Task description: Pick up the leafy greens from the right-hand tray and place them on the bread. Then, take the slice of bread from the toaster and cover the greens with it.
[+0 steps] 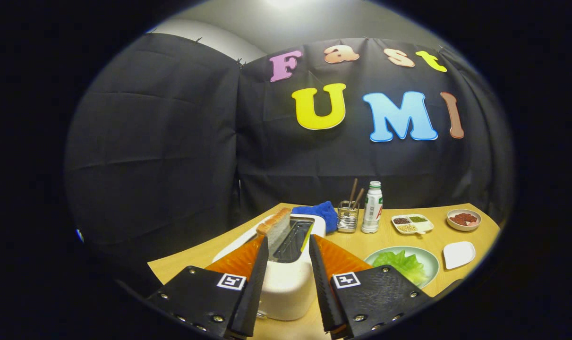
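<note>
The bread slice (276, 225) stands upright in the toaster (288, 278), just ahead of the tool's left finger. The tool (288, 243) is open wide, its fingers straddling the toaster and holding nothing. The greens (401, 264) lie on a plate (430, 259) beside the right finger. Beyond stand a blue cloth (319, 212), a bottle (371, 208) and small dishes on the worktop (361, 241).

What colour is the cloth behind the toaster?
Blue cloth, clearest in the gripper view.
</note>
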Motion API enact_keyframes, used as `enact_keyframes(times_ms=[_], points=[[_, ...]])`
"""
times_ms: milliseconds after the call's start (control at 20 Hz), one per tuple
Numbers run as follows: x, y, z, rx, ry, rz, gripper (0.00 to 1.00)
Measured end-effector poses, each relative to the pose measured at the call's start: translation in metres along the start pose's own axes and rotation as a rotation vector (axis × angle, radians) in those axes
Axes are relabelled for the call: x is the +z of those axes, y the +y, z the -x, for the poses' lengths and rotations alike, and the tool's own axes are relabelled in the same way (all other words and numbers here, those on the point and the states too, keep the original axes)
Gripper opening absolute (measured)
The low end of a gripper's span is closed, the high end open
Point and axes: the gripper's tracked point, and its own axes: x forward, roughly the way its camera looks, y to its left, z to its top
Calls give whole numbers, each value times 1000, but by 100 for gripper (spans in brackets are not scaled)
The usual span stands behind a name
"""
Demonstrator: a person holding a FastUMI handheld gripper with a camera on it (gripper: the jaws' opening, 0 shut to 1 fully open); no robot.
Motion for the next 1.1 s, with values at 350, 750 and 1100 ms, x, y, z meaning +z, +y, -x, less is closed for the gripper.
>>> enact_keyframes(times_ms=[350,750,1100], points=[[3,17,-33,-43,16,-11,53],[-7,23,-56,-107,33,24,31],[-5,30,-59,-67,34,1,4]])
